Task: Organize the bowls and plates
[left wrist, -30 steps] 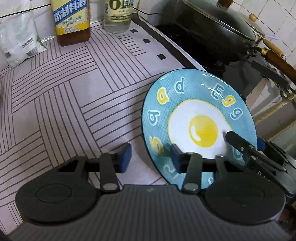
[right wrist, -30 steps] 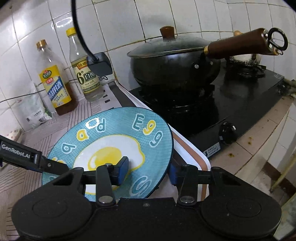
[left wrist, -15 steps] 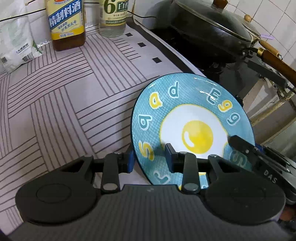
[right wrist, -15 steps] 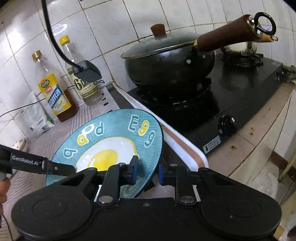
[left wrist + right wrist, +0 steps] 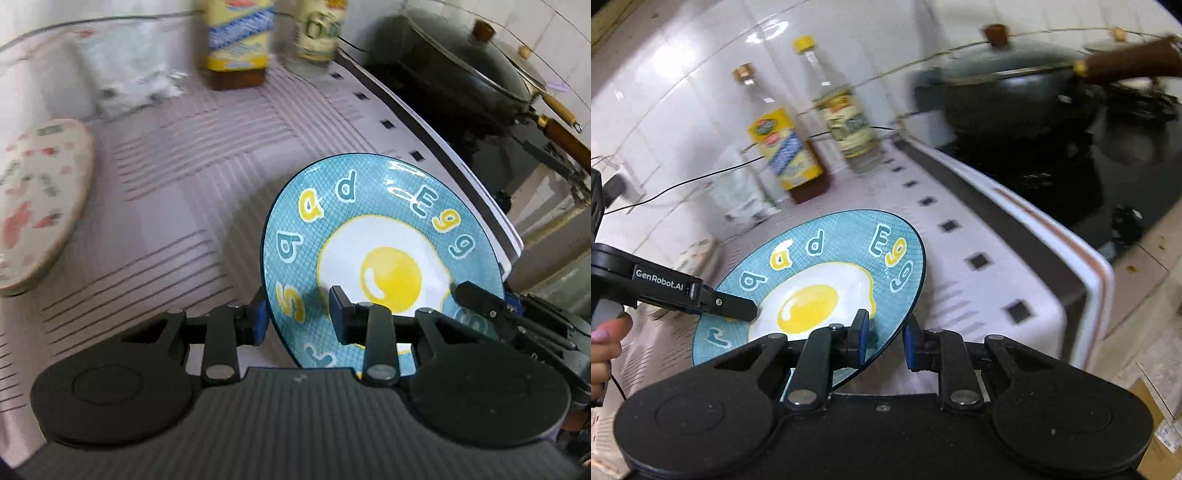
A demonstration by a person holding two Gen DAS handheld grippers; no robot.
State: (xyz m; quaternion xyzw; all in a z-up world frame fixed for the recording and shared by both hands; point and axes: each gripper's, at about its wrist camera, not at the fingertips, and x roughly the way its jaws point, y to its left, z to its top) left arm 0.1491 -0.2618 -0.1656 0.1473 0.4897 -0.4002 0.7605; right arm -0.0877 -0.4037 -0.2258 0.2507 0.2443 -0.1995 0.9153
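A blue plate (image 5: 384, 236) with a fried-egg picture and letters is held tilted above the striped mat (image 5: 177, 192). My left gripper (image 5: 299, 319) is shut on its left rim, one finger on each face. My right gripper (image 5: 884, 341) is shut on the opposite rim of the plate (image 5: 827, 280). The right gripper's fingers (image 5: 480, 299) show at the plate's right edge in the left wrist view. The left gripper's fingers (image 5: 731, 306) show on the plate in the right wrist view. A white plate with pink marks (image 5: 37, 199) lies at the far left of the mat.
Two bottles (image 5: 236, 44) (image 5: 846, 110) and a plastic bag (image 5: 140, 70) stand by the tiled wall. A lidded black wok (image 5: 1019, 92) with a wooden handle sits on the stove (image 5: 1108, 177) at the right. The counter edge (image 5: 1097, 288) drops off at the right.
Both grippers have carried the plate up and to the left over the mat. The white plate with pink marks has come into the left wrist view. The background is blurred by motion.
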